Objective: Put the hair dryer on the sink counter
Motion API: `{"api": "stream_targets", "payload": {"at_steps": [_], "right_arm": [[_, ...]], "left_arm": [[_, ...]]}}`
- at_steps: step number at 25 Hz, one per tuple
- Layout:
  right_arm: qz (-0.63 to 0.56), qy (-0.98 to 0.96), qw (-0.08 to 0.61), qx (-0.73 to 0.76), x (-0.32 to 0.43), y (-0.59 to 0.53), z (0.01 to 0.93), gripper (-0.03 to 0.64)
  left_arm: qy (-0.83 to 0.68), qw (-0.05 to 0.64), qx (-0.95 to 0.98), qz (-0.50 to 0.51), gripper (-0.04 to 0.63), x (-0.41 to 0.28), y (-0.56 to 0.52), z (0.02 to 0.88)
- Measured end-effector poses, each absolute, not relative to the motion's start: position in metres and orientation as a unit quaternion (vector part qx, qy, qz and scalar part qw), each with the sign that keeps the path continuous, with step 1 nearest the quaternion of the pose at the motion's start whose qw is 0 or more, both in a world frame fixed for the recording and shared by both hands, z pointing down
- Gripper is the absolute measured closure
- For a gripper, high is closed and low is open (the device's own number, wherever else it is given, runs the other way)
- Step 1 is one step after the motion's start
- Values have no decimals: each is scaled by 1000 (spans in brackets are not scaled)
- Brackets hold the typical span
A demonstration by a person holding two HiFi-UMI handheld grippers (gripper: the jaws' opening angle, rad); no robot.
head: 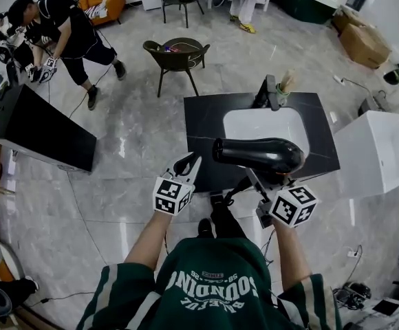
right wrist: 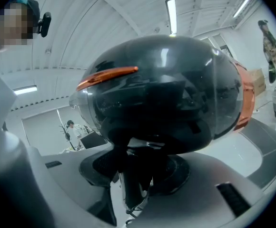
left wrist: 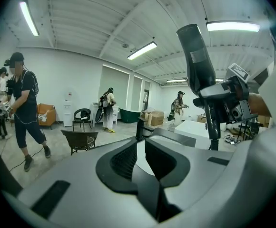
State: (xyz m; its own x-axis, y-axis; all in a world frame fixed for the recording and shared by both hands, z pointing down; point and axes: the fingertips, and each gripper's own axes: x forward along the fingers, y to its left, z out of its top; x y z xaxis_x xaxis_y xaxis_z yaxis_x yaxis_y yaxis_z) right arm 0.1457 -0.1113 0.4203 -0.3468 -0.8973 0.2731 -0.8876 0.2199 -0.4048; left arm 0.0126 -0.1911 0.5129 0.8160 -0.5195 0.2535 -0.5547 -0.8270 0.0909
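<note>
right gripper [head: 253, 182] clamps hair dryer [head: 258, 155] above sink counter [head: 203, 126], near front edge; left gripper [head: 188, 164] open, empty.

a brown chair [head: 177, 55] stands on grey tiles [head: 137, 139], a person in black [head: 69, 29] leftwards.

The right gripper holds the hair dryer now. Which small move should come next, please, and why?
Probably carry the hair dryer a little forward and to the side, over bare sink counter, then lower it. The right gripper grips its handle, and the dryer hangs in the air over the counter's front edge and the white basin, not yet resting on anything.
</note>
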Motion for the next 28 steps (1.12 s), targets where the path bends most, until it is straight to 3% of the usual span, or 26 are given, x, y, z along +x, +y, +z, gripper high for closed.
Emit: {"api": "stream_targets", "payload": {"at_steps": [28], "right_arm": [[-272, 789, 10, -550, 161, -184, 440, 423]], "left_arm": [[-299, 89, 942, 120, 534, 24, -257, 525]]}}
